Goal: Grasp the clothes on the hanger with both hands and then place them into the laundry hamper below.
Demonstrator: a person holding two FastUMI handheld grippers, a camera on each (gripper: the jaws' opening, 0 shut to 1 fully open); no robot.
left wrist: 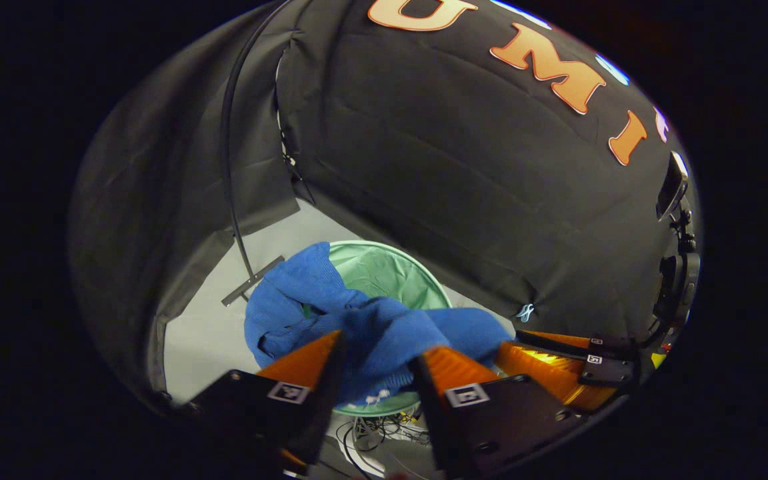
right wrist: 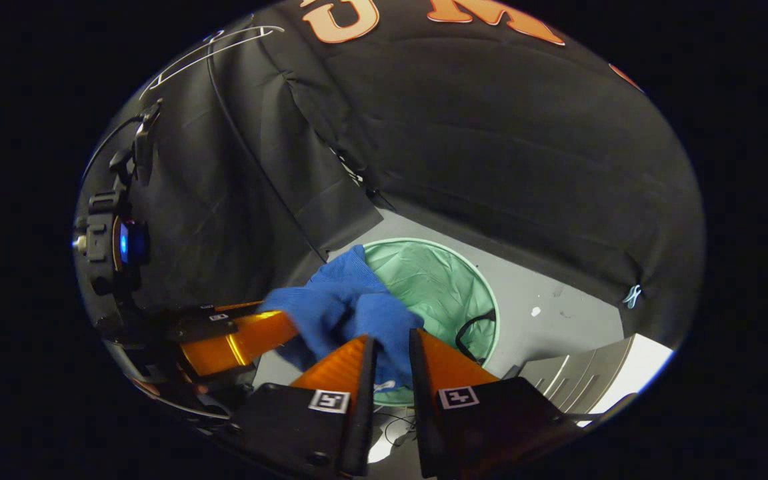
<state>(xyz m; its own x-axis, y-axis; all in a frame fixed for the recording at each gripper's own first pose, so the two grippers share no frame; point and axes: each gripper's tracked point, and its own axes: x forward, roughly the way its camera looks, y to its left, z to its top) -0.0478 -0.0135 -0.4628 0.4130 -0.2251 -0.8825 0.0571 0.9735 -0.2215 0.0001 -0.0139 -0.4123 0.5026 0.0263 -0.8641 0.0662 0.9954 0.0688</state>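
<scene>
- In the left gripper view, the left gripper [left wrist: 377,363] points down toward the floor [left wrist: 204,333]. Its two fingers [left wrist: 307,363] are spread apart, and the blue clothes [left wrist: 371,327] lie bunched in the gap between them. I cannot tell if either finger is pressing on the cloth, so I cannot call this a pinch.
- The clothes hang just over the green laundry hamper [left wrist: 391,273]. One end flops over the hamper's near rim. I think they are held here so they can drop right in.
- The right gripper [left wrist: 557,370] shows at the lower right of this view, close beside the cloth. It reaches in from the side.
- A thin black cable [left wrist: 227,167] runs down the booth wall to a small grey bracket [left wrist: 251,280] on the floor.
- In the right gripper view, the right gripper [right wrist: 391,363] also tilts down at the hamper [right wrist: 437,280]. Its fingers [right wrist: 337,370] are close together with a fold of the clothes [right wrist: 351,307] between them. This looks like a pinch.
- The left gripper [right wrist: 237,340] comes in from the left and meets the other end of the cloth. So both hands seem to carry it, one at each end, which keeps it from slipping off to one side.
- The hamper's green lining looks bare, with a dark cord [right wrist: 471,330] at its edge. The clothes are above it, not yet inside. I think letting go is the step that is left.
</scene>
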